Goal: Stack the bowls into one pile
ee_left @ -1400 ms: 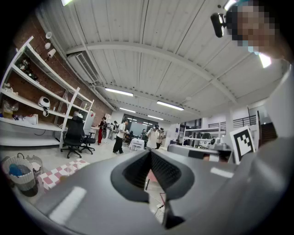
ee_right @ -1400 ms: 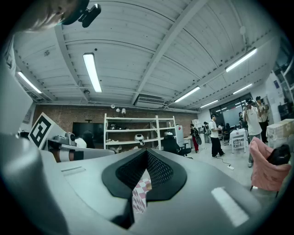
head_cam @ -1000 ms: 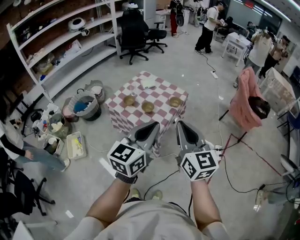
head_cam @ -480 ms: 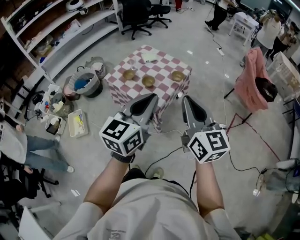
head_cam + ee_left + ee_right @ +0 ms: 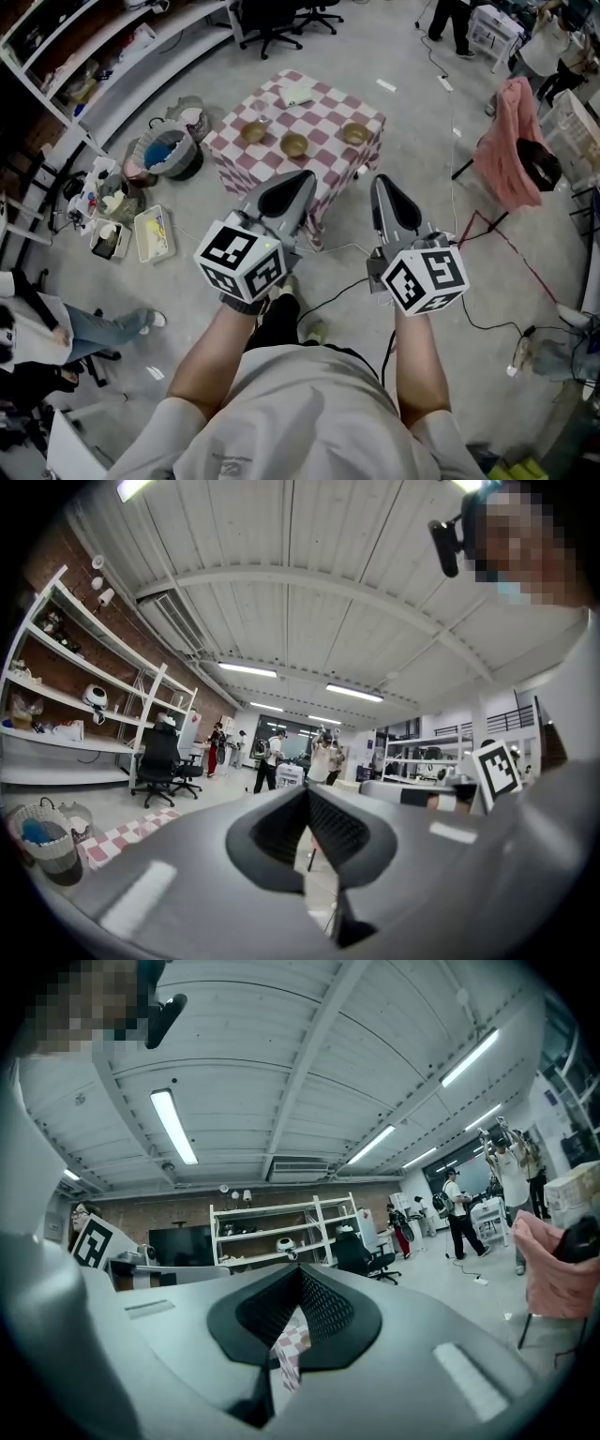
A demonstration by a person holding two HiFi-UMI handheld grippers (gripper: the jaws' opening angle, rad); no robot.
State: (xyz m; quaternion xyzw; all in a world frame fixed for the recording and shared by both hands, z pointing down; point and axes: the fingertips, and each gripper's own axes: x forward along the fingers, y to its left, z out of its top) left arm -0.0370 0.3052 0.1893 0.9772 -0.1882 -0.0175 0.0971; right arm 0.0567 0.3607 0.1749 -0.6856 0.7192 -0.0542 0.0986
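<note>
Seen from above, a person stands on a grey floor holding a gripper in each hand at about waist height, both well short of a small table (image 5: 323, 117) covered with a pink and white checked cloth. Three brownish bowls sit in a row on the tabletop, apart from one another and not stacked: the left bowl (image 5: 253, 132), the middle bowl (image 5: 294, 144) slightly nearer the person, and the right bowl (image 5: 354, 134). A flat white item (image 5: 298, 94) lies behind them. The left gripper (image 5: 302, 180) points toward the table with its jaws clenched, tips meeting and nothing between them. The right gripper (image 5: 380, 185) is likewise clenched and empty, beside the left one. A round basket (image 5: 172, 157) stands on the floor left of the table, and a pink cloth (image 5: 506, 141) hangs over a chair to the right.
</note>
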